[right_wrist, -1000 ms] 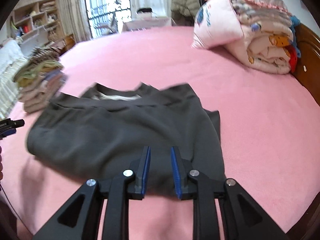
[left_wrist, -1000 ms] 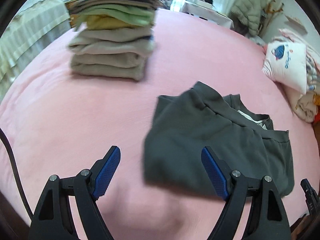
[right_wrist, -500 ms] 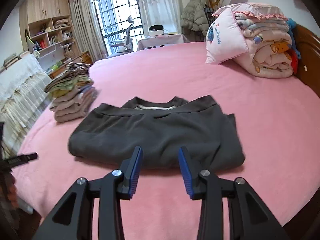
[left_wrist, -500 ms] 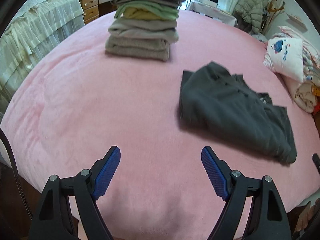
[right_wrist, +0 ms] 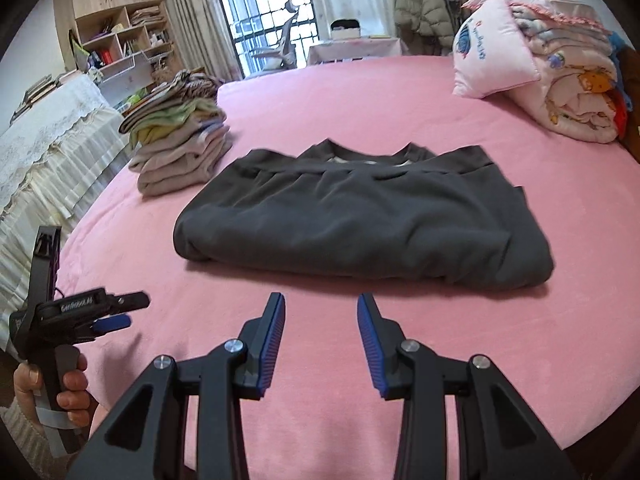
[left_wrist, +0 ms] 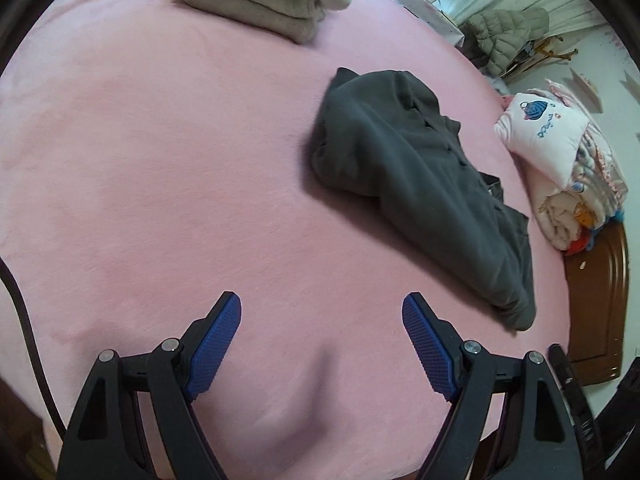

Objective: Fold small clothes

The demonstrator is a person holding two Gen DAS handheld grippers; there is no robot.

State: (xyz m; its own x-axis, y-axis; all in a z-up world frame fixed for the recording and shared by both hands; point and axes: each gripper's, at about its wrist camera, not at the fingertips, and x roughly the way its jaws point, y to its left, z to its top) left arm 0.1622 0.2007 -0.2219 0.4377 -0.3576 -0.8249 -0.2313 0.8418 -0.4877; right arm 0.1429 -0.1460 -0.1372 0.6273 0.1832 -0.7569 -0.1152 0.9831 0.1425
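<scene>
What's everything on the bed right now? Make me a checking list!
Surface: pink bed, bare near the grippers.
Job's things: dark top, folded, lying flat; stack of folded clothes beside it, apart.
Clutter: pillow leaning on rolled quilt.
Grippers: left gripper jaws wide, empty; right gripper jaws just opened, empty.
Cables: black cable at the left wrist view's edge.
Surroundings: shelf, window.
</scene>
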